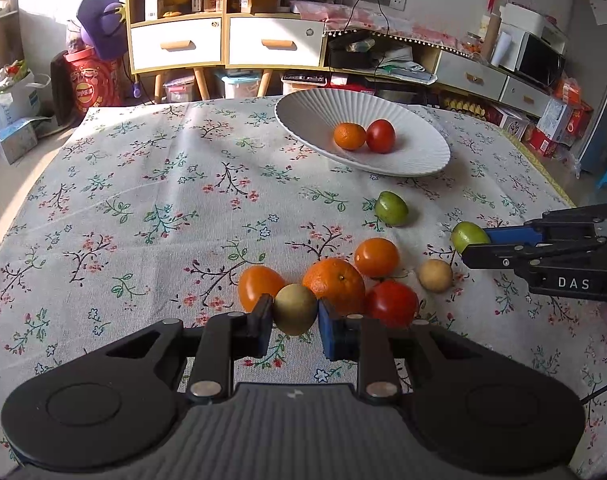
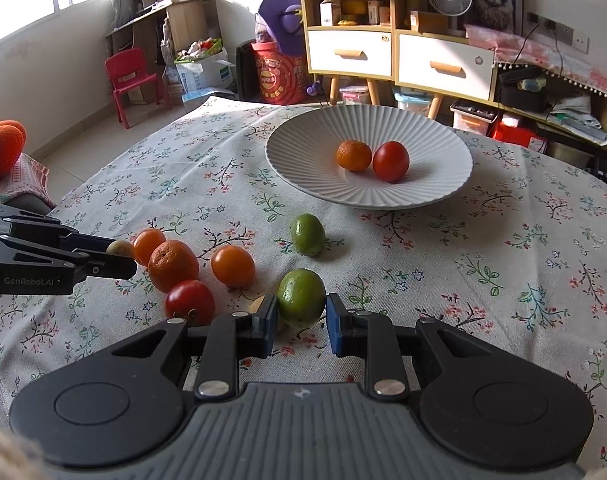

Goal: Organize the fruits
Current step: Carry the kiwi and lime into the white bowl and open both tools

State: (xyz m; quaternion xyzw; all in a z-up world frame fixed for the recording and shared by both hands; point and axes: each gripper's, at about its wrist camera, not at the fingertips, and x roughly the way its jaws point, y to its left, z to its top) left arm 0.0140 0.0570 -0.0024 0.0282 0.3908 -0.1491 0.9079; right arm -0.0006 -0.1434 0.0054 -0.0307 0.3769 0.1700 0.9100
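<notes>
My left gripper (image 1: 295, 316) is shut on a small yellow-green fruit (image 1: 295, 309) near the table's front; the right wrist view shows the same fruit (image 2: 119, 248) at its tips. My right gripper (image 2: 301, 312) is shut on a green lime (image 2: 301, 298), seen from the left wrist view as lime (image 1: 468, 236). Around them lie a mandarin (image 1: 334, 285), two orange tomatoes (image 1: 259, 287) (image 1: 376, 257), a red tomato (image 1: 392, 303), a tan fruit (image 1: 435, 276) and a second lime (image 1: 391, 208). The white ribbed plate (image 1: 303, 112) holds a mandarin (image 1: 349, 136) and a red tomato (image 1: 380, 135).
A floral tablecloth (image 1: 143, 208) covers the table. Behind the table stand a yellow shelf unit with drawers (image 1: 223, 40), storage boxes and a red child's chair (image 2: 129, 76). A person's sleeve (image 2: 19, 184) shows at the left edge of the right wrist view.
</notes>
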